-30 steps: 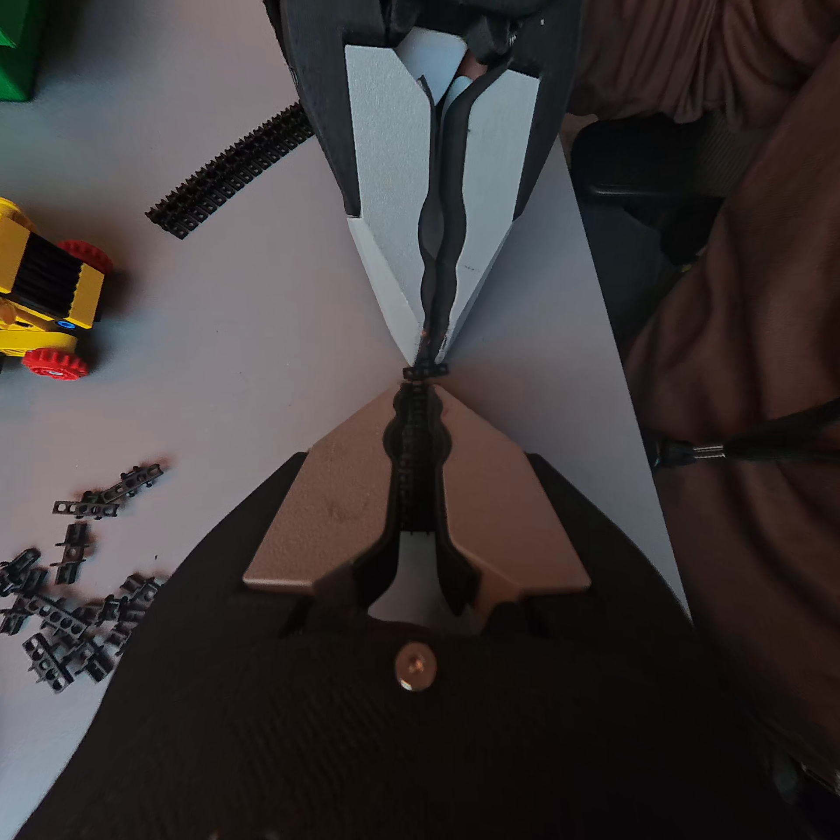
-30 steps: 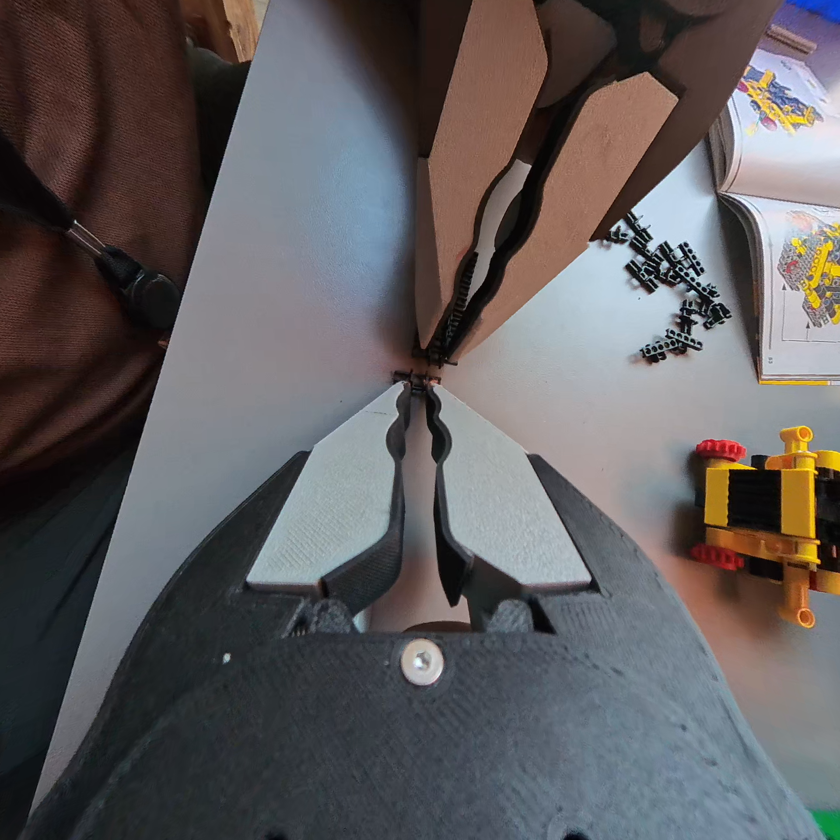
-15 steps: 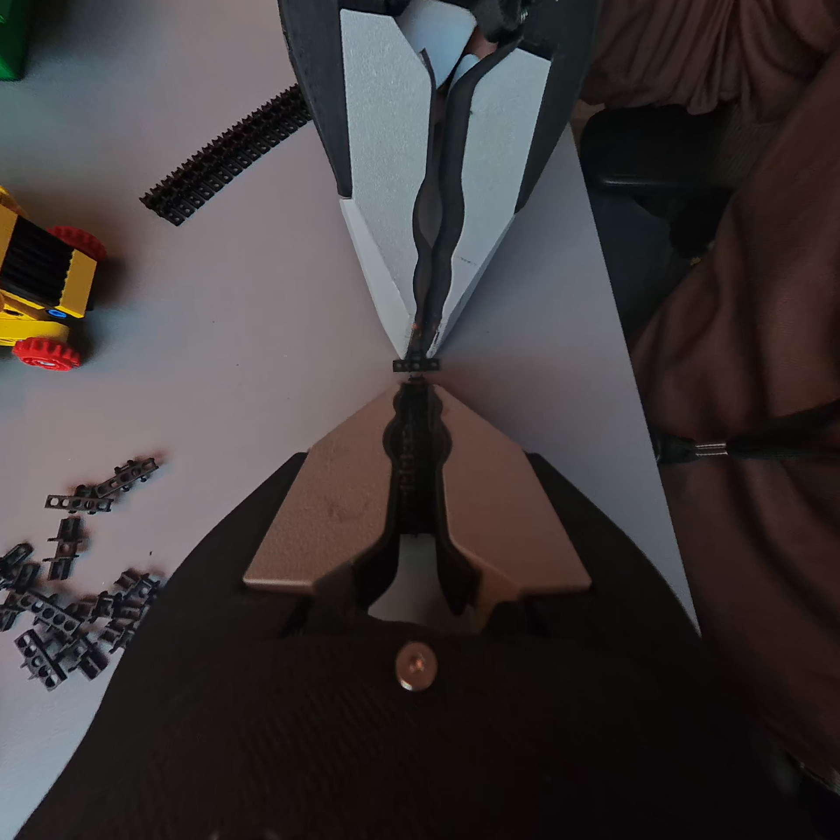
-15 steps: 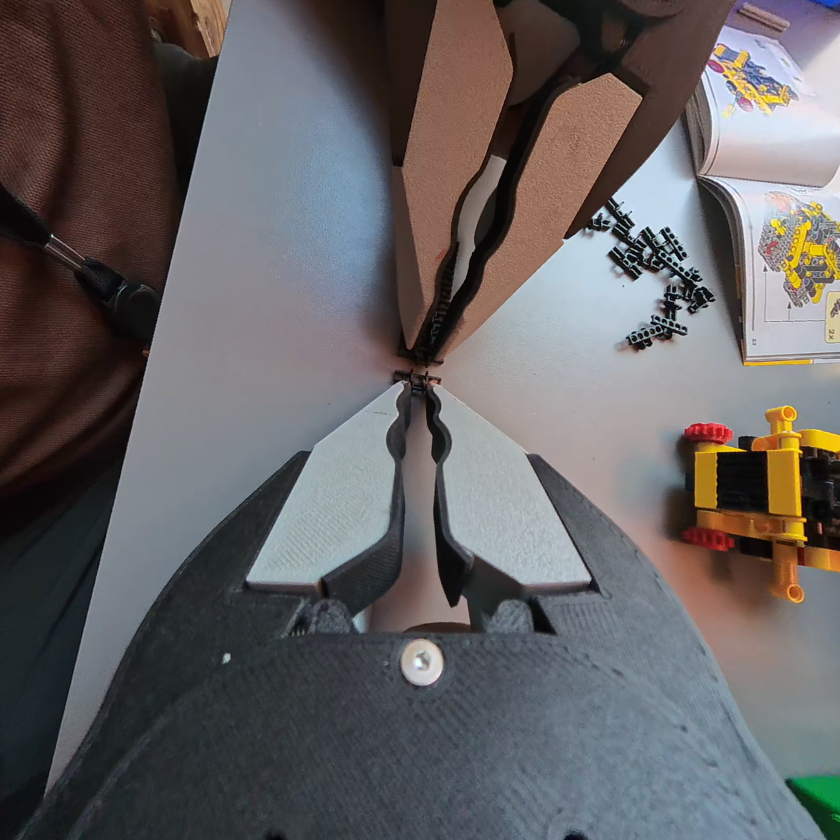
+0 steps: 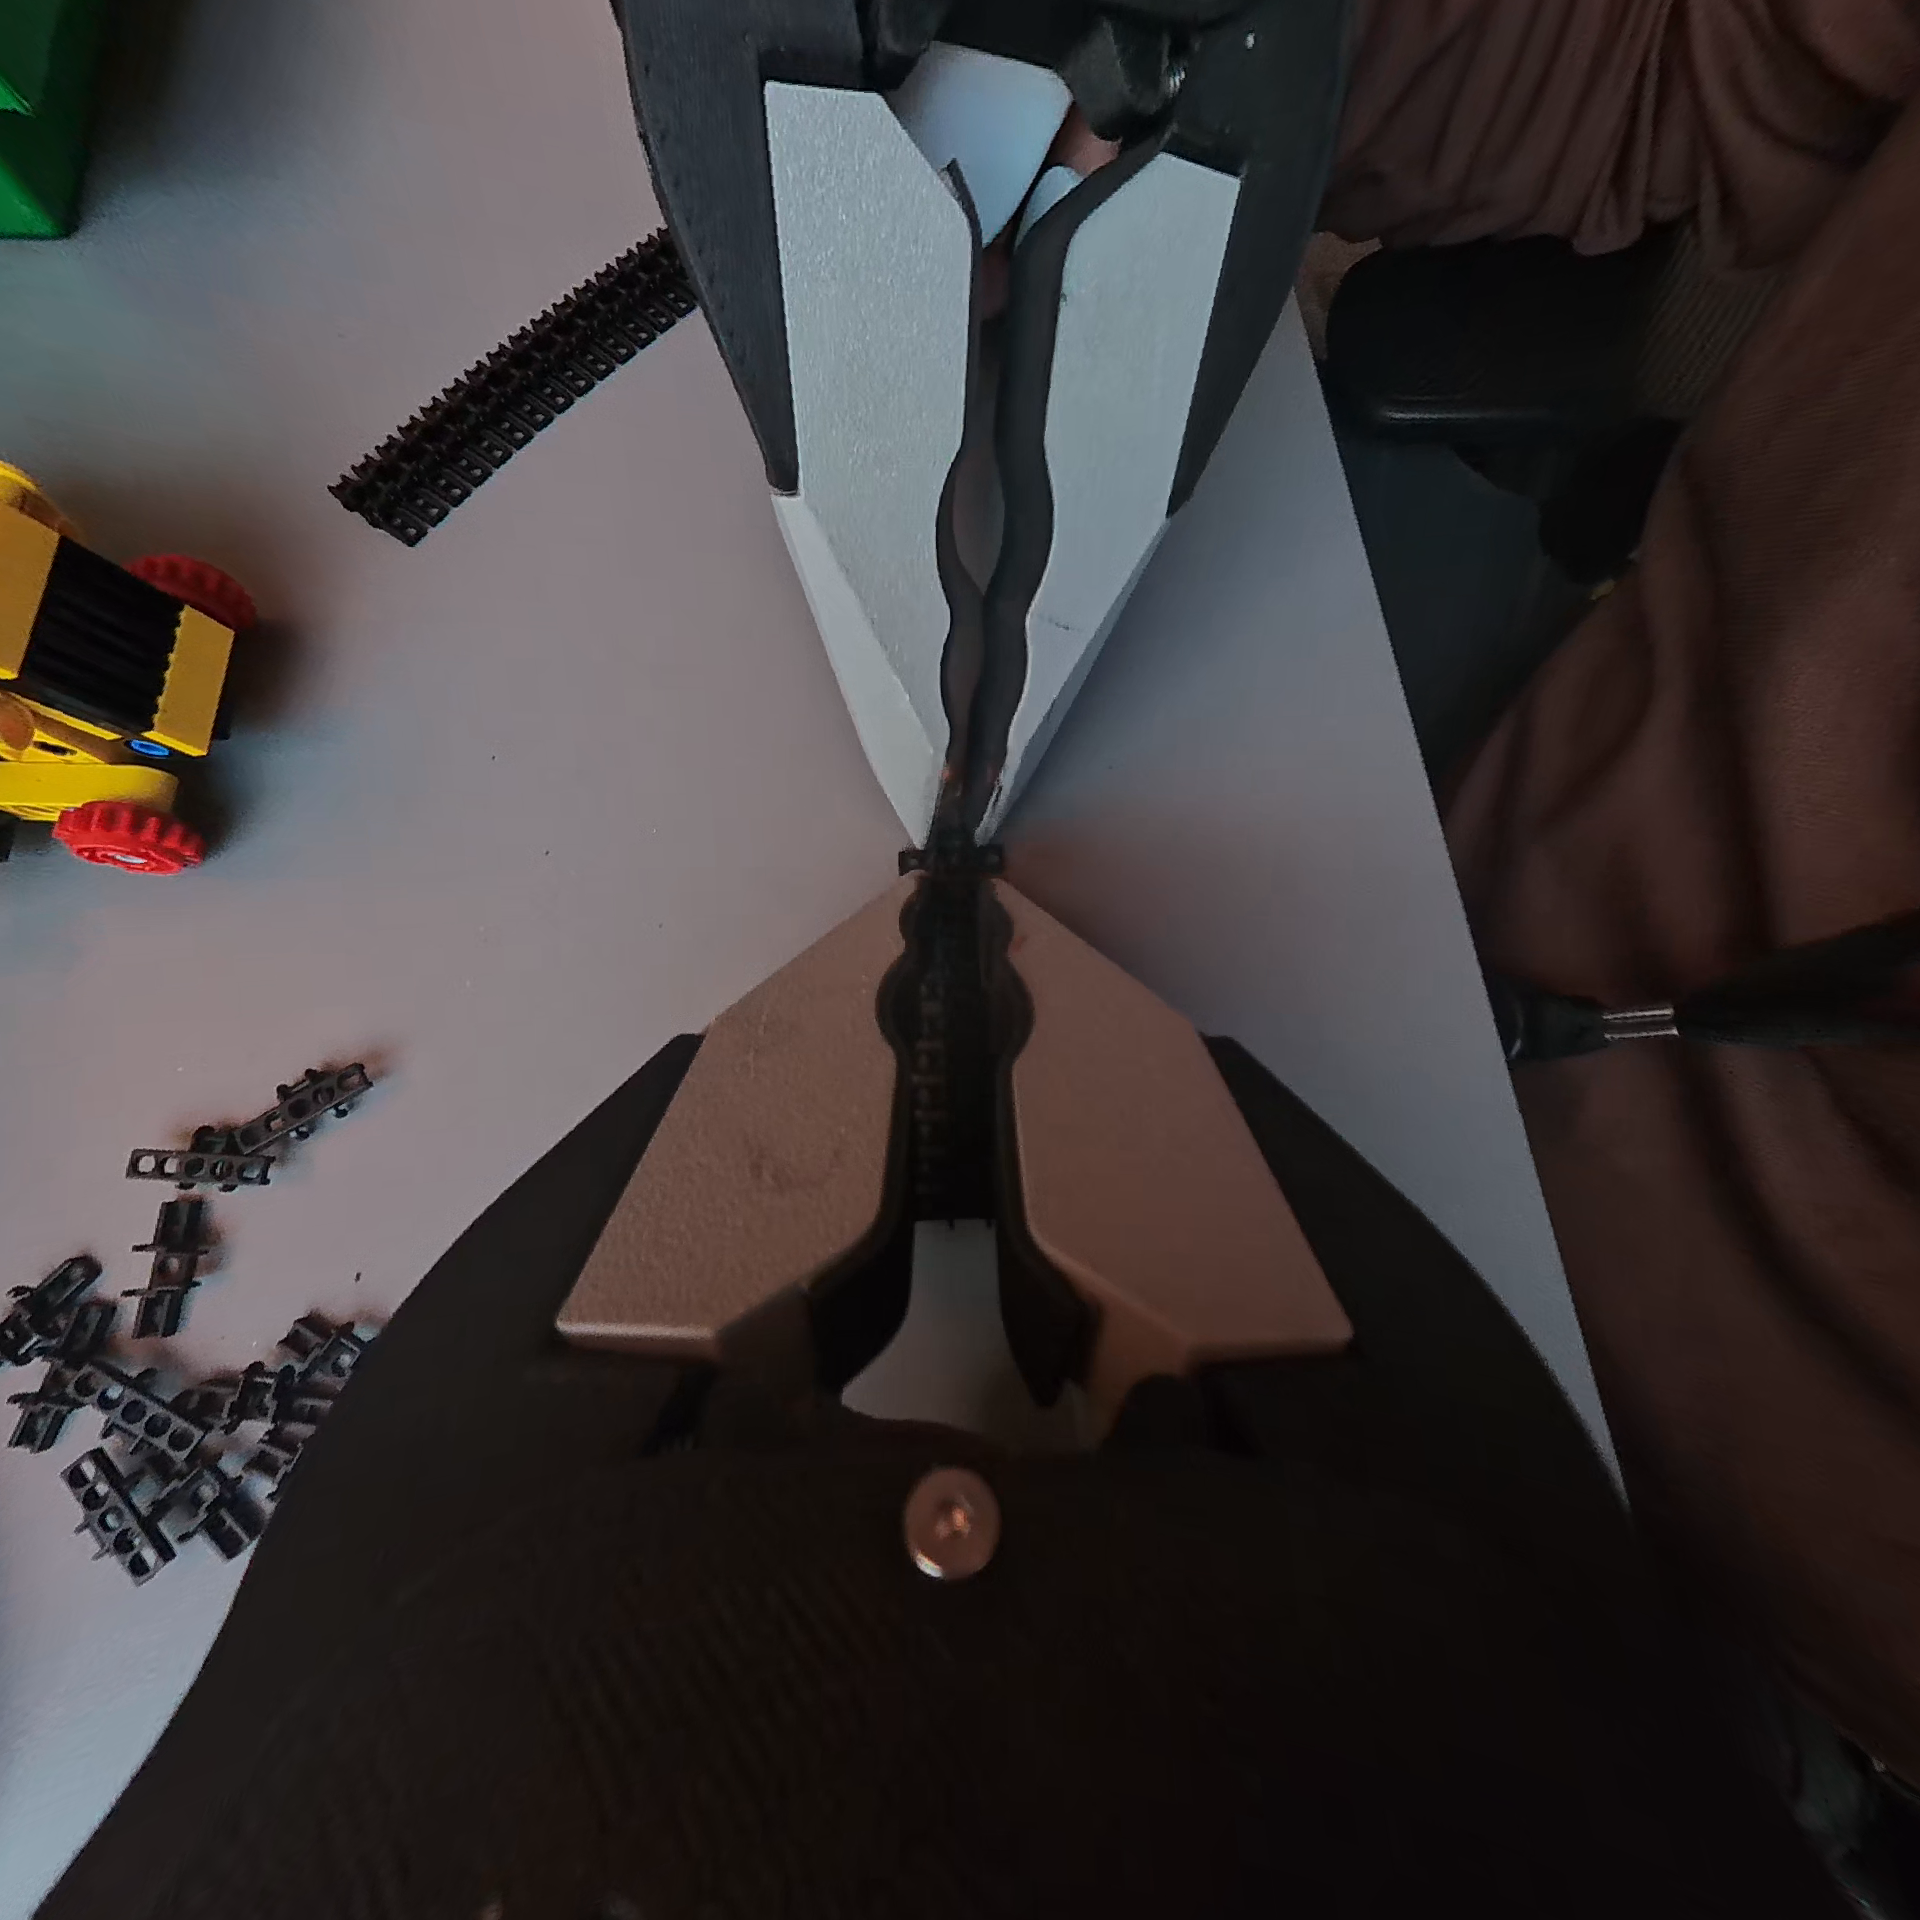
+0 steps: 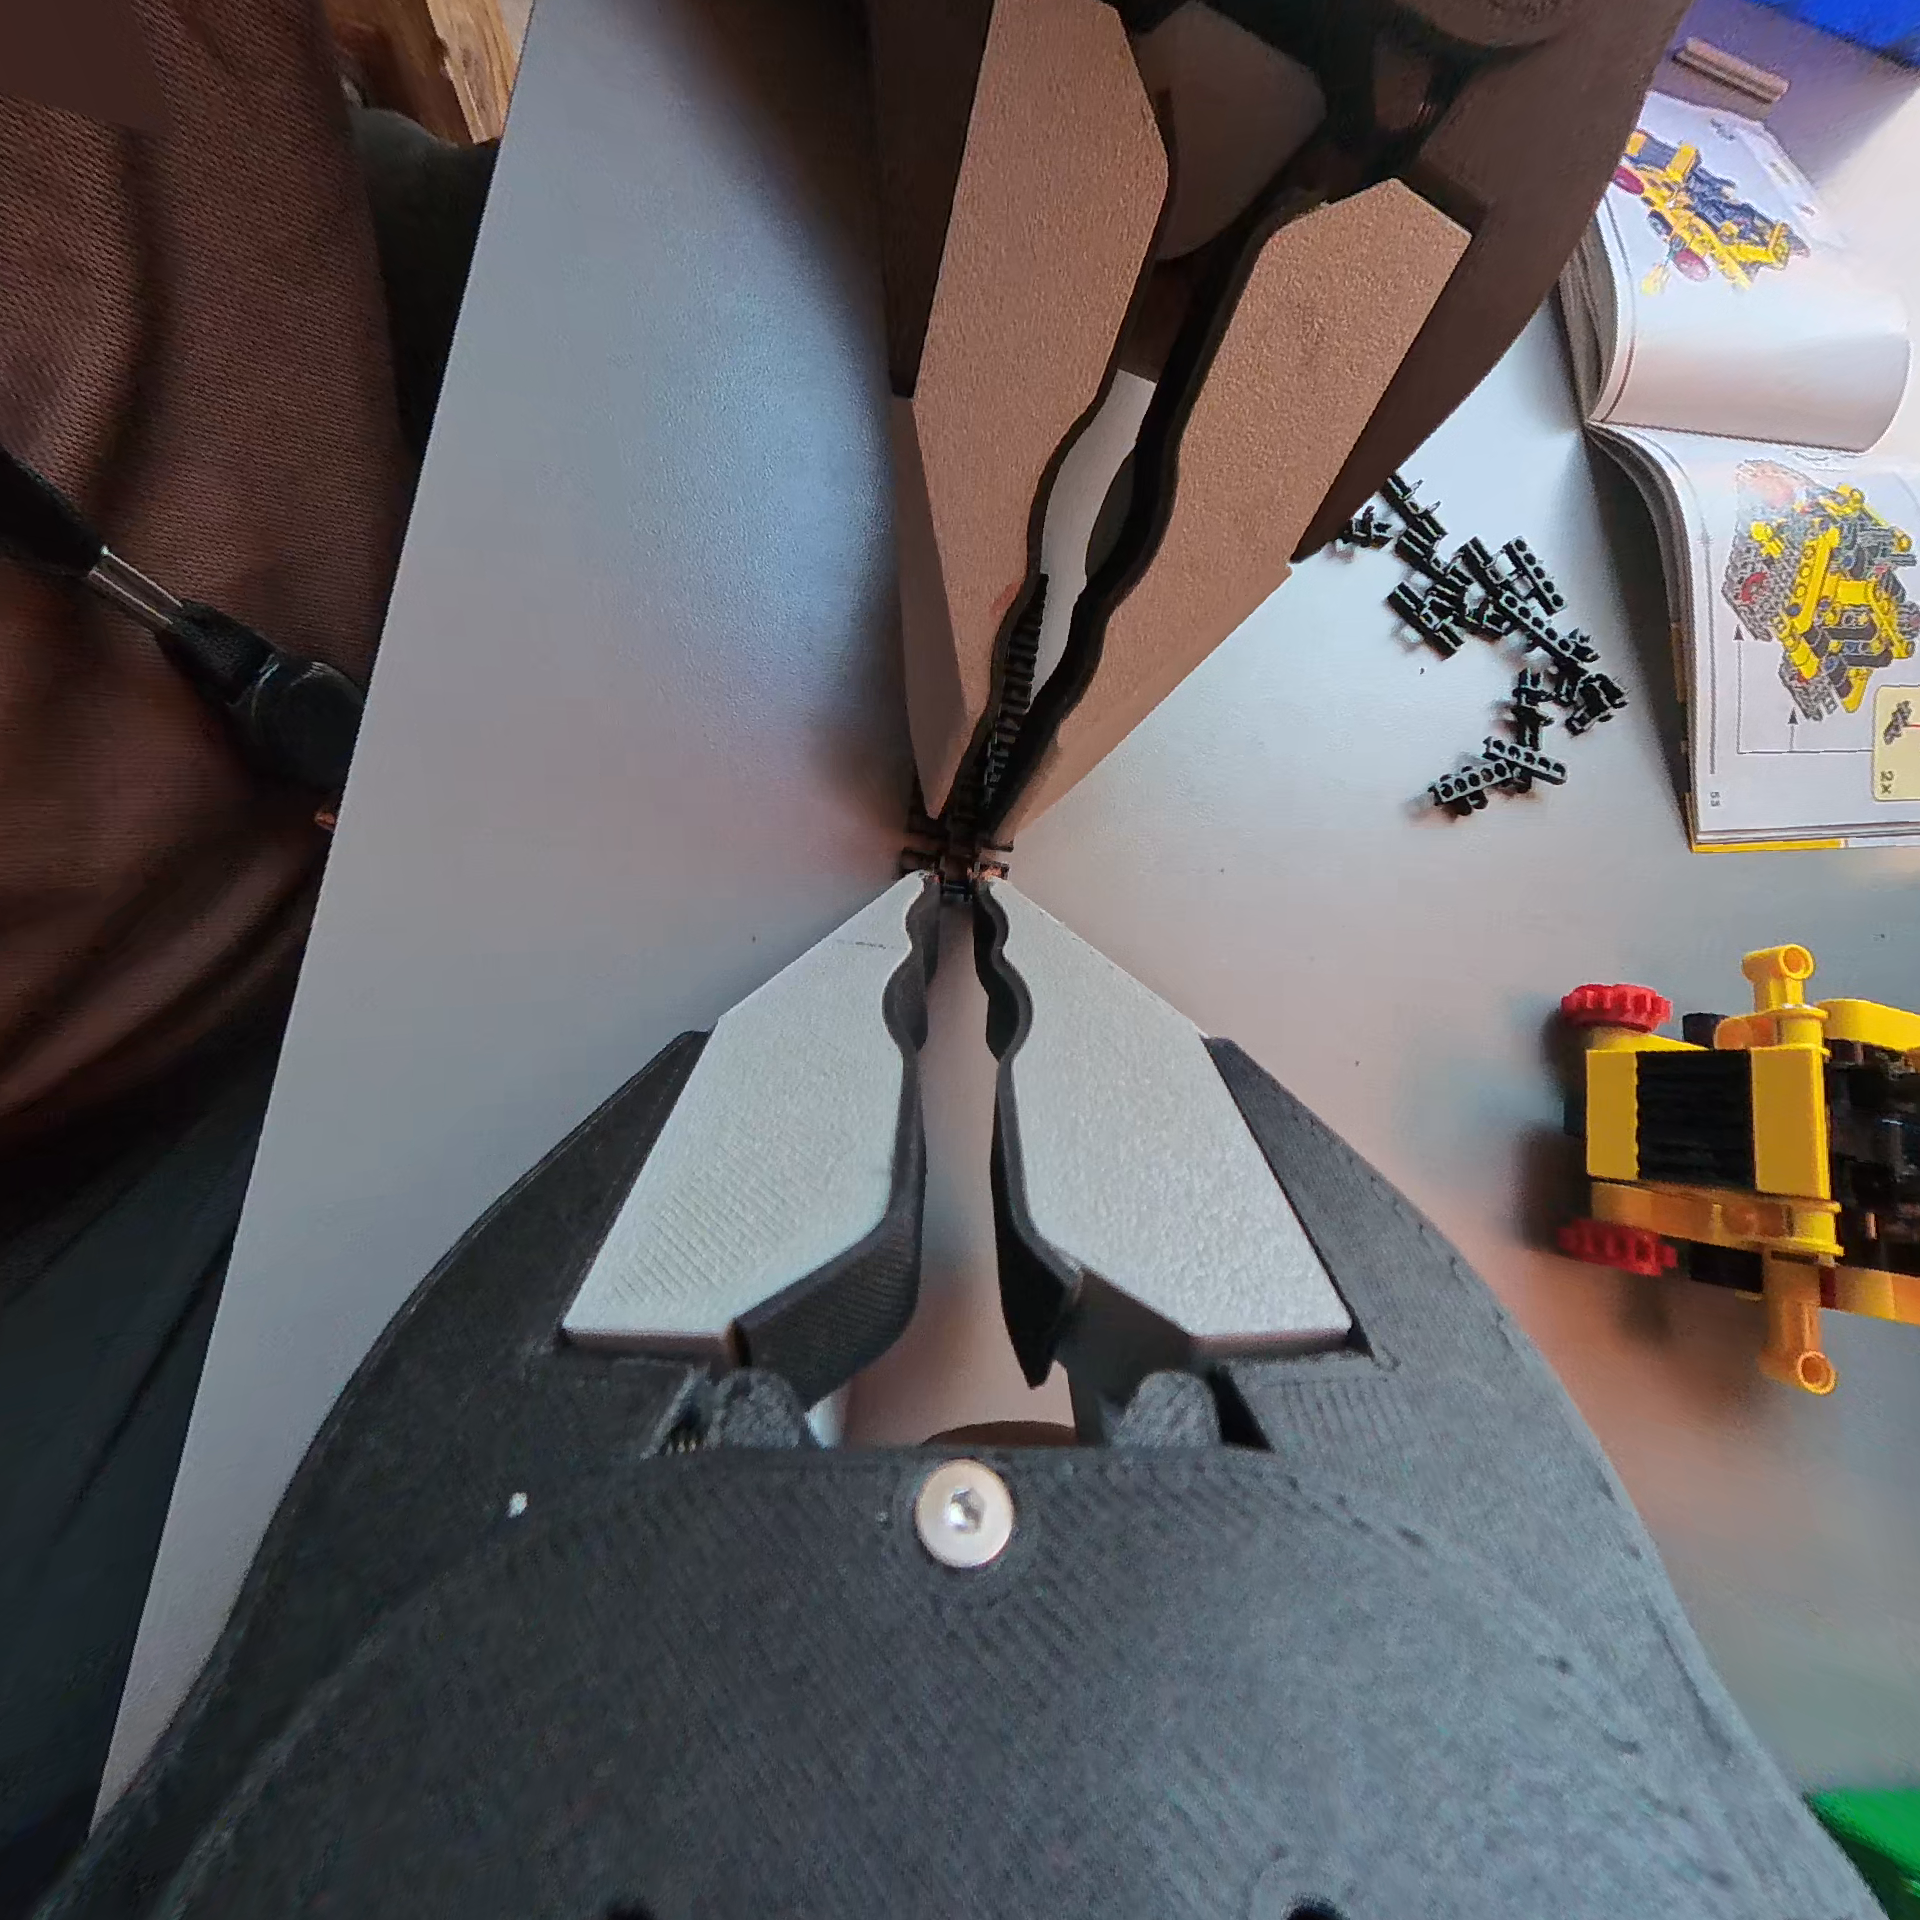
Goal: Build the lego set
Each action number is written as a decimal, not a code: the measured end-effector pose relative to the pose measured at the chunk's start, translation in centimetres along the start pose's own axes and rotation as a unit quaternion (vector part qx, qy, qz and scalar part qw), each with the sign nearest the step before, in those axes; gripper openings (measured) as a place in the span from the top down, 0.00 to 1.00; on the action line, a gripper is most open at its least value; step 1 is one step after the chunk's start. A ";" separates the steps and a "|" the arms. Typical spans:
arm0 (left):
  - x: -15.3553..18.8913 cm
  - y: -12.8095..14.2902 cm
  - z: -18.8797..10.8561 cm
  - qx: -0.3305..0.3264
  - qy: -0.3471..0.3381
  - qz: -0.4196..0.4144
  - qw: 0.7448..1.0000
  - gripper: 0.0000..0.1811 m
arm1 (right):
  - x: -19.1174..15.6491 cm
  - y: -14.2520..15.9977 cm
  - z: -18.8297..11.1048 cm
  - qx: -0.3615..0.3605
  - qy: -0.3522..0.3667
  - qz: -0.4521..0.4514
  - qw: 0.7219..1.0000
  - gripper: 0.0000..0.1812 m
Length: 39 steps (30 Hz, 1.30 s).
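While a black track strip (image 5: 948,1049) is clamped by the left gripper (image 5: 951,883), a single track link (image 6: 951,873), now touching it at 12 o'clock, is pinched by the right gripper (image 6: 951,891).

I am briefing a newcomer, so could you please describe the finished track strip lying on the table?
On the grey table, beyond the yellow bulldozer model, lies a black assembled track strip. Unlike the loose black links, its links form one straight toothed band.

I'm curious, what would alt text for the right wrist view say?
Two hand-held grippers meet tip to tip over a grey table: the right hand-held gripper pinches a small black track link against the track strip held by the left hand-held gripper. Loose black links, an open instruction booklet and a yellow lego vehicle lie to the right.
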State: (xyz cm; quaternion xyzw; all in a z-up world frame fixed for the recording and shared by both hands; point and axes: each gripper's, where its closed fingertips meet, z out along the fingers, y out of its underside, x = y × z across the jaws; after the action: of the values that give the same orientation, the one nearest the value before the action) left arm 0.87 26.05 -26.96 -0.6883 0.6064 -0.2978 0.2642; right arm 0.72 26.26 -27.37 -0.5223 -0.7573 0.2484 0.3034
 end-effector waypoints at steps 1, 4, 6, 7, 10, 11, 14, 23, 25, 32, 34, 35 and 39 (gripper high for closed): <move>0.0 0.0 0.0 0.000 0.000 0.000 1.000 0.98 | 0.0 0.0 0.0 0.000 0.000 -0.001 1.000 0.98; 0.0 0.1 0.1 -0.002 0.000 0.001 1.000 0.98 | 0.0 0.0 0.0 0.001 0.001 -0.003 1.000 0.98; 0.0 0.1 0.1 -0.002 0.000 0.000 1.000 0.98 | 0.0 0.0 0.0 0.002 0.000 -0.001 1.000 0.98; 0.0 0.1 0.1 -0.002 0.000 0.000 1.000 0.98 | 0.0 0.0 0.0 0.002 0.000 -0.001 1.000 0.98; 0.0 0.1 0.1 -0.003 0.001 -0.001 1.000 0.98 | 0.0 0.0 0.0 0.004 0.000 -0.001 1.000 0.98; 0.0 0.1 0.1 -0.003 0.002 -0.002 1.000 0.98 | 0.0 0.0 0.0 0.005 0.000 -0.001 1.000 0.98; 0.1 0.1 0.1 -0.002 0.002 -0.003 1.000 0.98 | -0.1 0.0 0.0 0.006 0.000 -0.001 1.000 0.98; 0.1 -0.5 -0.3 0.020 0.015 -0.015 1.000 0.99 | -0.1 0.0 0.0 0.006 0.000 -0.001 1.000 0.98; -0.2 -0.6 -0.3 0.023 0.009 -0.018 1.000 1.00 | -0.1 0.0 0.0 0.006 0.000 -0.001 1.000 0.98; -0.5 -0.4 0.1 0.014 0.001 -0.023 1.000 1.00 | -0.1 0.0 0.0 0.007 -0.001 0.001 1.000 0.99; -0.4 -0.5 0.1 0.015 0.003 -0.024 1.000 1.00 | -0.1 0.0 0.0 0.007 -0.001 0.002 1.000 0.98; -0.3 -0.6 0.1 0.017 0.005 -0.024 1.000 1.00 | -0.1 0.0 0.0 0.007 -0.001 0.001 1.000 0.98; -0.4 -0.5 0.2 0.014 0.003 -0.026 1.000 1.00 | -0.1 0.0 0.0 0.007 -0.001 0.001 1.000 0.98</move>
State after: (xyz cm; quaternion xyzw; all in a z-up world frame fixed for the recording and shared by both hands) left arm 1.33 26.50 -26.78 -0.6988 0.5851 -0.3152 0.2644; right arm 0.75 26.21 -27.35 -0.5208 -0.7554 0.2541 0.3060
